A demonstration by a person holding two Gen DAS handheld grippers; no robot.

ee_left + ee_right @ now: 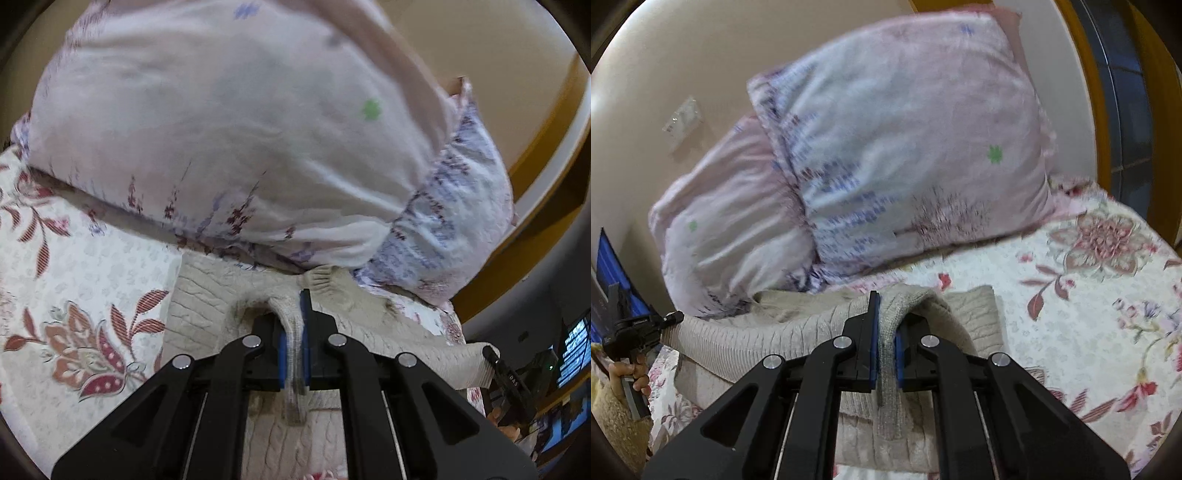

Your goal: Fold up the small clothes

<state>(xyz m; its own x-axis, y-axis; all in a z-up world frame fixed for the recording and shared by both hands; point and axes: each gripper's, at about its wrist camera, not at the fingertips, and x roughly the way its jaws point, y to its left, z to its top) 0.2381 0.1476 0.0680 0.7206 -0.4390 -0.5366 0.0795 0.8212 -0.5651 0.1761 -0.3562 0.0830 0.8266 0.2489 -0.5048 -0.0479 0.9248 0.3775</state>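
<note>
Beige knit sweater [207, 299] pinched in both hand-held grippers, left [294, 325] and right [886, 328]

Your right gripper [885, 343] is clamped on a fold of the beige knit sweater [798, 332], the cloth pinched between its blue pads [874, 332] and hanging down toward you. Ahead of the gripper two floral pillows [905, 147] lean against the wall, with the flowered bedspread [1089, 295] spreading to its right. Off to its left, your left gripper [670, 317] meets the sweater's far edge.
</note>
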